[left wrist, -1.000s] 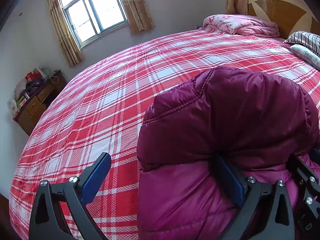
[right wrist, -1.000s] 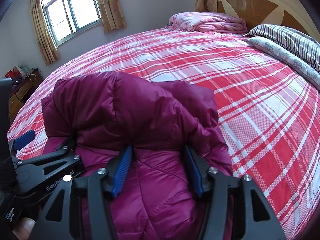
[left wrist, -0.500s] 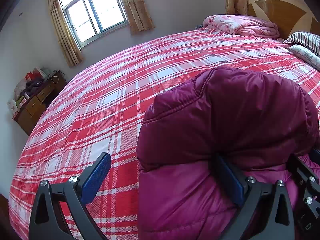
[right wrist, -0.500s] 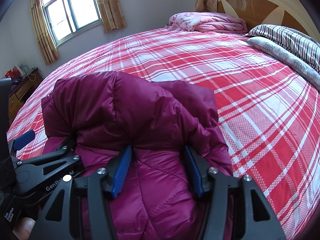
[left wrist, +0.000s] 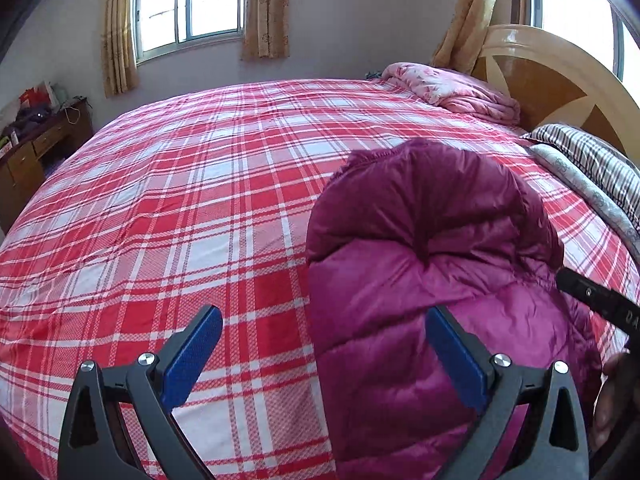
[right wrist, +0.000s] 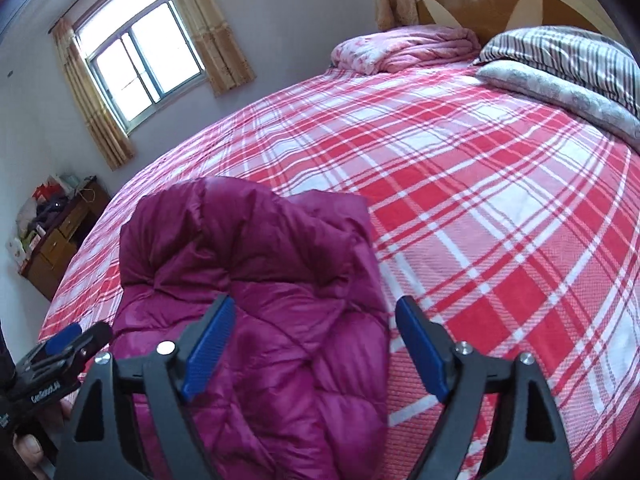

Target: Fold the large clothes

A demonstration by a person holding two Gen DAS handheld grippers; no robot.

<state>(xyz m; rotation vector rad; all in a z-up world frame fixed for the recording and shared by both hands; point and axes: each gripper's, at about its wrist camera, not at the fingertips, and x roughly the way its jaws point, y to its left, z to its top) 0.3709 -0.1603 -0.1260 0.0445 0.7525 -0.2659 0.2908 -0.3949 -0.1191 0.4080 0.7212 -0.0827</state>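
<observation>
A folded magenta puffer jacket [left wrist: 432, 240] lies on the red plaid bed sheet [left wrist: 200, 208]. My left gripper [left wrist: 324, 356] is open wide just short of the jacket's near left edge. Its right finger [left wrist: 456, 356] hovers over the fabric and its left one is over the sheet. In the right wrist view the jacket [right wrist: 260, 260] sits left of centre. My right gripper [right wrist: 314, 346] hangs above its near right edge, jaws opening, with the pads clear of the cloth. The left gripper's tip [right wrist: 60, 352] shows at the lower left there.
A pink quilt [right wrist: 404, 50] and striped pillows [right wrist: 560, 60] lie against the wooden headboard [left wrist: 560, 92]. A wooden desk [left wrist: 36, 152] with clutter stands by the far wall under a curtained window [left wrist: 192, 0]. A hand [left wrist: 608, 400] shows at the right edge.
Both grippers have drawn back and up from the jacket. The right jaws have widened and let go of the fold. The left gripper's right finger has come out from under the folded flap.
</observation>
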